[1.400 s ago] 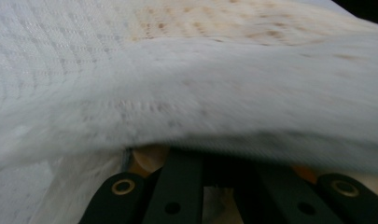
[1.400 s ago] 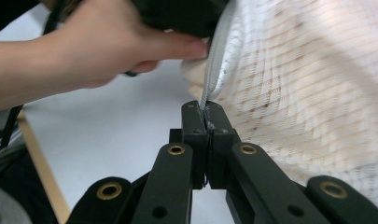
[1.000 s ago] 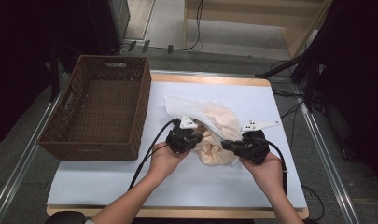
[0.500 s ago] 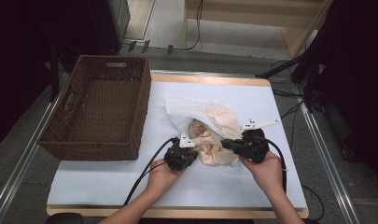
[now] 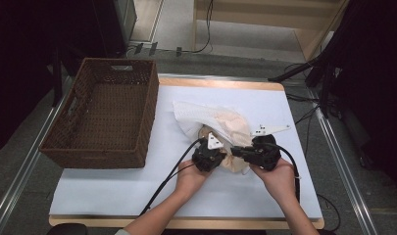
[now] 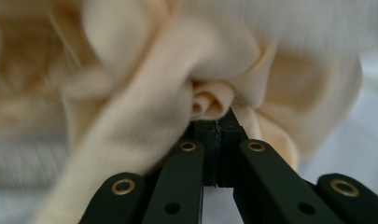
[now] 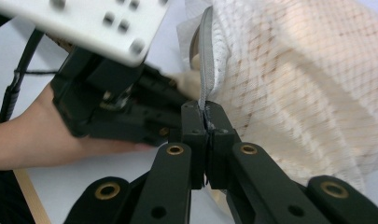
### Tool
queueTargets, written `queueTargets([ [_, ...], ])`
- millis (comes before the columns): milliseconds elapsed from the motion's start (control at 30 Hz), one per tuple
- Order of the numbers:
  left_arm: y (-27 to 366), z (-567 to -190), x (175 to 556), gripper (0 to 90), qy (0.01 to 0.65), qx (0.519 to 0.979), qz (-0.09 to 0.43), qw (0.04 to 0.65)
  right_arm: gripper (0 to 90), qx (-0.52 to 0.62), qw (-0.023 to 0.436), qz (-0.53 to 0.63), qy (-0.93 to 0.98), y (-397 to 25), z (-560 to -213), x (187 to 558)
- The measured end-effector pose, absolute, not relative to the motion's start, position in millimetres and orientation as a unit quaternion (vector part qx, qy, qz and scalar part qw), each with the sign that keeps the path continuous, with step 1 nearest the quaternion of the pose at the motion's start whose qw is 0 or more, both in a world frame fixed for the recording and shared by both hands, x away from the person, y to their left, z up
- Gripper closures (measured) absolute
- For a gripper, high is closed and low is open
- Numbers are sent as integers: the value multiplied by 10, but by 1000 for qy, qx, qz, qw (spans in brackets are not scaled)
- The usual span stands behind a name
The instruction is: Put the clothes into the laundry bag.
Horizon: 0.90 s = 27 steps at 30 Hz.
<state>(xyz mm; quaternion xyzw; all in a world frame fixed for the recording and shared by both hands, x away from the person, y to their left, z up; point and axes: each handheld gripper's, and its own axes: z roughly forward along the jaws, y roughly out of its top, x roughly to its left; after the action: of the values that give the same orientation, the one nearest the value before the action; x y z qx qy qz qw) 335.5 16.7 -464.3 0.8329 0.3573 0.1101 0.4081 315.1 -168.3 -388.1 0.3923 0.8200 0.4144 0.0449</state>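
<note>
Pulling time: the left claw [image 6: 218, 122] is clamped on soft cream cloth [image 6: 210, 100] poking out of the white mesh bag [image 7: 298, 88], which lies mid-tabletop [image 5: 137, 196]. The right claw [image 7: 206, 116] pinches the bag's grey zipper edge [image 7: 206, 56]. Next, I think, drag the cloth free while holding the bag.

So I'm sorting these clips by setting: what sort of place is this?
Probably a lab or recording workspace, not a home: a white-topped table on a bare grey floor, loose cables running behind it, and a wicker basket and mesh laundry bag laid out as props.
</note>
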Motion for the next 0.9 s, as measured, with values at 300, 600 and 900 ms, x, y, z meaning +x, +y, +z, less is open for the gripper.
queueTargets([
  [300,42,-4481,3582,900,367,815,151,423,898,386,38,412,825,-1637,-3891,3123],
  [600,77,-4273,3613,900,366,807,160,434,900,364,13,449,816,-1653,-3767,3039],
  [900,-7,-4265,3707,900,360,824,149,411,900,368,20,455,811,-1693,-3749,3059],
])
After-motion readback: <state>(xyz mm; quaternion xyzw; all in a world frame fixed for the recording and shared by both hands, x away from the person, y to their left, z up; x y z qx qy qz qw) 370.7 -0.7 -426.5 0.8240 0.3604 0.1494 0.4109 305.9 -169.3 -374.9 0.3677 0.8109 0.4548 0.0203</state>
